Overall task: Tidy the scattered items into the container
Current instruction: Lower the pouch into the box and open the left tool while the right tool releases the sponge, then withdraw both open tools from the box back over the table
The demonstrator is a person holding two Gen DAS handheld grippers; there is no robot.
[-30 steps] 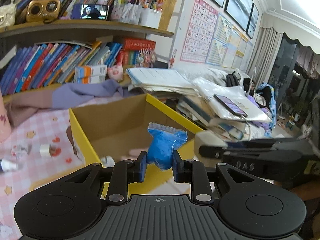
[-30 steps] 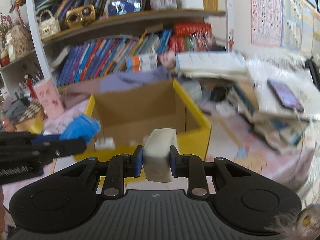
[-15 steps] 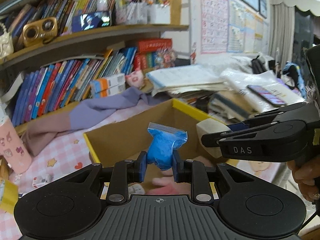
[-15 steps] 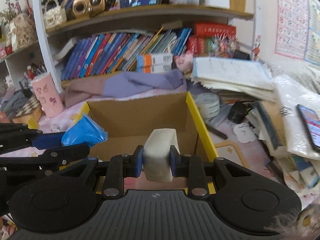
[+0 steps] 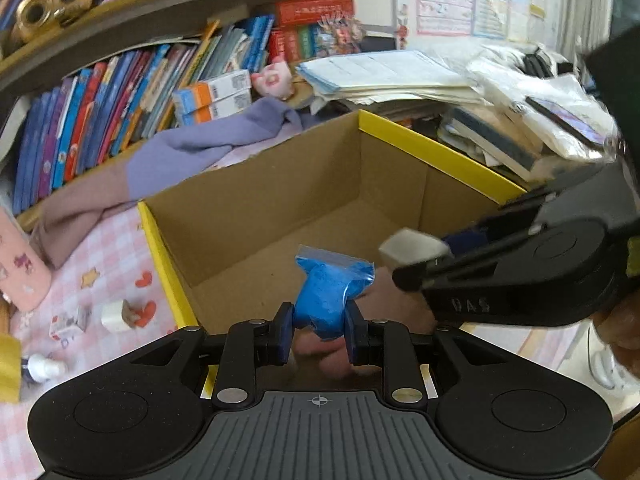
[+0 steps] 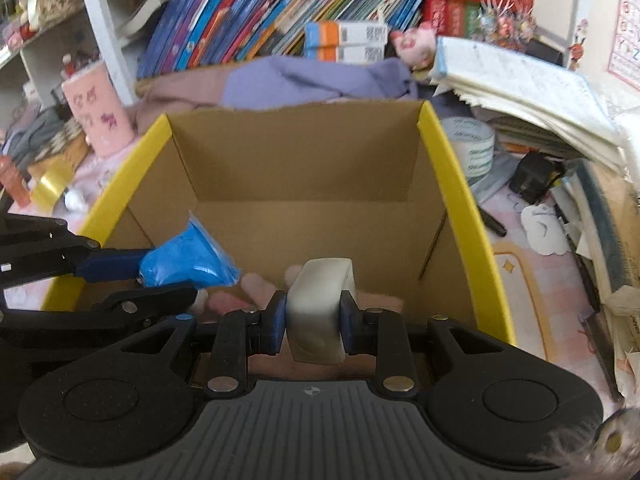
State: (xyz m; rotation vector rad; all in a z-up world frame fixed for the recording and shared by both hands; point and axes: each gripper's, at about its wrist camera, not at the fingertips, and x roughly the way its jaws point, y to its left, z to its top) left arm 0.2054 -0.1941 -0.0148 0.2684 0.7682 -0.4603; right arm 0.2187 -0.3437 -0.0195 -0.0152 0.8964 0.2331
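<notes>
A yellow-rimmed cardboard box (image 5: 436, 152) (image 6: 460, 168) stands open on the pink checked cloth. My left gripper (image 5: 319, 330) is shut on a blue powder bag (image 5: 330, 292) over the box's near edge; the bag also shows in the right wrist view (image 6: 188, 258). My right gripper (image 6: 314, 326) is shut on a white block (image 6: 320, 312) above the box's near side; it shows at the right in the left wrist view (image 5: 412, 246). Pink soft items (image 6: 256, 284) lie on the box floor.
Small items (image 5: 116, 314) and a small bottle (image 5: 40, 368) lie on the cloth left of the box. A pink cup (image 6: 98, 112) stands at the left. A tape roll (image 6: 472, 144), a black adapter (image 6: 532, 176) and piled books (image 5: 492, 140) are on the right. Bookshelves stand behind.
Both grippers have moved forward and tilted down over the box, each still holding its item. The right gripper has come closer to the left one.
</notes>
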